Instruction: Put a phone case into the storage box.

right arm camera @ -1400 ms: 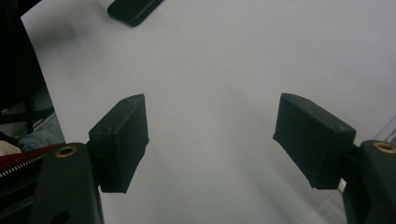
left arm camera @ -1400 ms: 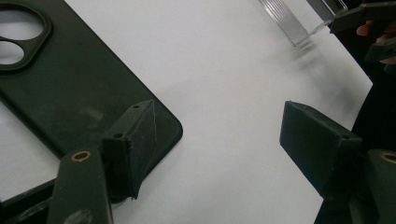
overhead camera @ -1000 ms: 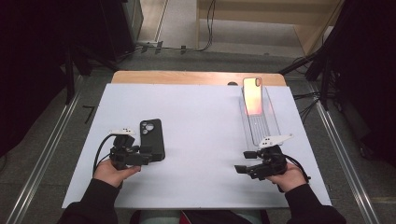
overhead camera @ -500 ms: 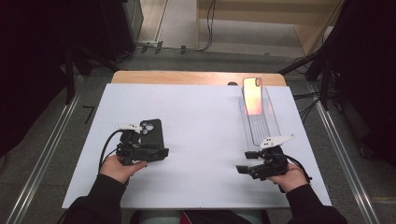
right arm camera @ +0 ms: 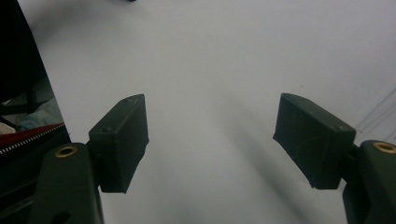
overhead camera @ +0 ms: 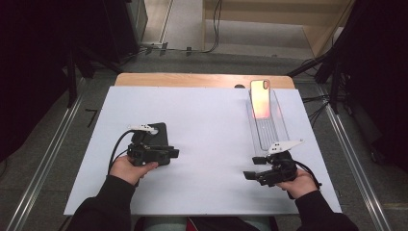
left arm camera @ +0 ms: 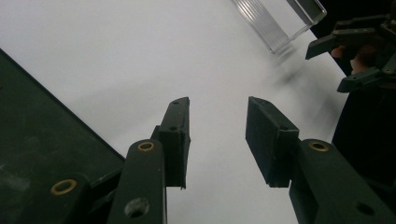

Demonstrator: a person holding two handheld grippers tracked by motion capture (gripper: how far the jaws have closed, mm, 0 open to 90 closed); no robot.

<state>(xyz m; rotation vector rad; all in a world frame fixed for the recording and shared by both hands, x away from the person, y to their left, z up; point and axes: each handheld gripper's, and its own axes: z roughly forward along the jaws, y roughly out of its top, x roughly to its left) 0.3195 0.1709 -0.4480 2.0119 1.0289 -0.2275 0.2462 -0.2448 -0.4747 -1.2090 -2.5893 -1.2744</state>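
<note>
Left gripper [overhead camera: 166, 153] jaws apart, just been closing, nothing between, black phone [overhead camera: 156, 134] at ten o'clock; right gripper [overhead camera: 250, 167] jaws apart, empty.

no readable text, no labels, no brand marks, no numbers, no signs on anything shown

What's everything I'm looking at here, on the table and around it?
Phone case: one, black, lying flat at the table's left, partly under the left claw.
Phone: one, pinkish-orange back, leaning at the far end of the clear tray.
Tray: one, clear ribbed plastic, at the table's right.
Table sheet: one, white, over a wooden top.
Cables: several, black, on the floor beyond the table.
Left claw: one, black, jaws have just been closing, nothing between them.
Right claw: one, black, jaws open over bare sheet.
Sleeves: two, dark, at the near edge.
</note>
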